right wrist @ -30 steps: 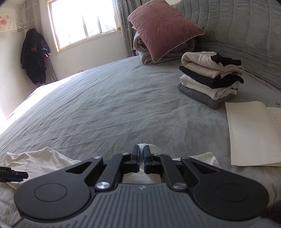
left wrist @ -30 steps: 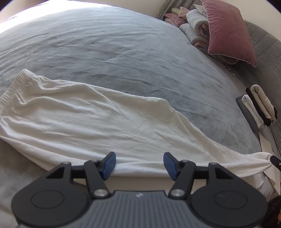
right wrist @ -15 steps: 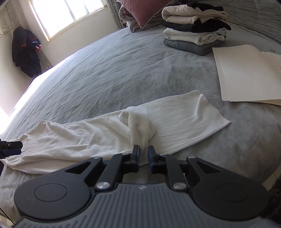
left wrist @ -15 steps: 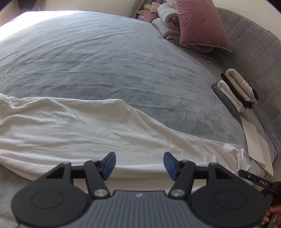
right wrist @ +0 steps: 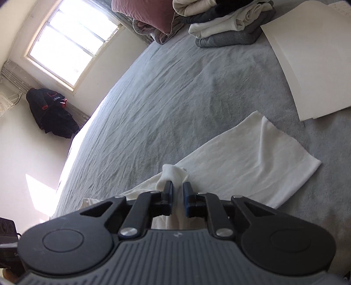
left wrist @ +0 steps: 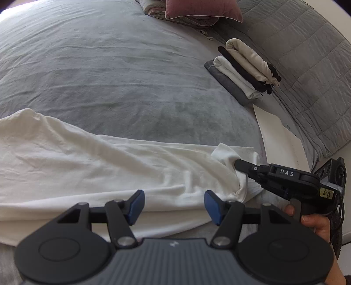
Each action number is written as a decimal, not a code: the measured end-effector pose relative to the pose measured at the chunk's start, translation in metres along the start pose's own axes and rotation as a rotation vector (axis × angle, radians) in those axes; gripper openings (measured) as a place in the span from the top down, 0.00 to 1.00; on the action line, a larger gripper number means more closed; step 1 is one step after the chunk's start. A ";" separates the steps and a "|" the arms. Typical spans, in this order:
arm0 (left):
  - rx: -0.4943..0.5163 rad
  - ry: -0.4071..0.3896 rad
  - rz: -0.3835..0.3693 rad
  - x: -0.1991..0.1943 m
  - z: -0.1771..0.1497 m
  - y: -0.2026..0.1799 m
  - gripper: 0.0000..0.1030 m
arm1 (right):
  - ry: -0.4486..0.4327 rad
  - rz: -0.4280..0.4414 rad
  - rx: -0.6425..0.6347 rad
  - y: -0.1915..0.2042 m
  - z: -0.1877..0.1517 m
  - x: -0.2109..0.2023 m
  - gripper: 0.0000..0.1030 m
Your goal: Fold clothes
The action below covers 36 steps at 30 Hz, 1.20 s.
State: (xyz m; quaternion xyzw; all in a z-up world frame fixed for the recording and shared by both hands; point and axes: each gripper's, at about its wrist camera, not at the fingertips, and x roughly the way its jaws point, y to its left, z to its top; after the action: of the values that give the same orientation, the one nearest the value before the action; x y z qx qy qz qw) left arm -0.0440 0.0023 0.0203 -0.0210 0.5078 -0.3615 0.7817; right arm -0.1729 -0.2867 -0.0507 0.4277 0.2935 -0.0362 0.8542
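Observation:
A long white garment [left wrist: 98, 162] lies stretched across the grey bed [left wrist: 109, 65] near its front edge. My left gripper [left wrist: 174, 206] hovers open over the garment's near edge, with nothing between its blue pads. My right gripper [right wrist: 177, 193] is shut on a bunched fold of the white garment [right wrist: 252, 157], low over the bed. One end of the garment lies flat to its right. In the left wrist view the right gripper [left wrist: 239, 163] pinches the garment's right end, held by a person's hand [left wrist: 318, 223].
A stack of folded clothes [left wrist: 243, 70] sits at the right by the grey quilted headboard [left wrist: 307, 54]. White paper sheets [left wrist: 276, 136] lie just in front of the stack. A pink pillow [left wrist: 201, 8] rests on folded bedding at the back. A dark jacket [right wrist: 50, 114] hangs below the window [right wrist: 72, 41].
The left wrist view has swung right along the garment, bringing the right gripper into sight. The right gripper has lowered, still pinching the fabric, and has tilted; the garment's end now lies flat.

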 end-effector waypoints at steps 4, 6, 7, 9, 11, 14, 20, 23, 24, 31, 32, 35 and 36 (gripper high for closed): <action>0.026 0.030 -0.010 0.021 0.005 -0.024 0.40 | -0.059 -0.037 -0.032 -0.001 0.002 -0.025 0.93; 0.046 0.046 -0.013 0.030 0.008 -0.036 0.40 | -0.083 -0.081 -0.065 0.001 0.001 -0.040 0.93; 0.054 0.052 -0.014 0.035 0.009 -0.041 0.40 | -0.090 -0.102 -0.080 0.001 0.000 -0.047 0.93; 0.067 0.064 -0.010 0.042 0.012 -0.049 0.40 | -0.069 -0.142 -0.100 -0.002 -0.004 -0.056 0.93; 0.084 0.075 -0.004 0.048 0.015 -0.058 0.40 | 0.000 -0.176 -0.115 -0.005 -0.009 -0.056 0.93; 0.108 0.086 0.011 0.055 0.019 -0.066 0.40 | 0.113 -0.192 -0.167 -0.007 -0.019 -0.052 0.90; 0.096 0.091 0.028 0.058 0.020 -0.060 0.40 | 0.098 -0.152 -0.256 0.005 -0.001 -0.070 0.85; 0.080 0.077 0.039 0.055 0.019 -0.051 0.40 | 0.070 -0.177 -0.323 0.009 0.015 -0.066 0.64; 0.076 0.071 0.047 0.053 0.018 -0.048 0.40 | 0.082 -0.184 -0.361 0.011 0.022 -0.058 0.57; 0.008 -0.021 0.113 0.022 0.009 -0.002 0.40 | 0.136 -0.193 -0.582 0.012 0.028 -0.011 0.63; -0.009 -0.038 0.120 0.019 0.006 0.006 0.40 | 0.149 -0.190 -0.599 0.011 0.026 -0.006 0.75; -0.043 -0.056 0.114 0.016 -0.001 0.021 0.40 | 0.138 -0.193 -0.658 0.012 0.016 -0.005 0.95; -0.044 -0.058 0.113 0.015 -0.002 0.021 0.40 | 0.115 -0.196 -0.663 0.015 0.015 -0.010 0.95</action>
State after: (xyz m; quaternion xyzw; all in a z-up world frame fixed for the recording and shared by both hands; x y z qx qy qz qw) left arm -0.0309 0.0100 -0.0013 -0.0201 0.4930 -0.3047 0.8147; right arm -0.1692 -0.2908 -0.0280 0.0981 0.3767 0.0033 0.9211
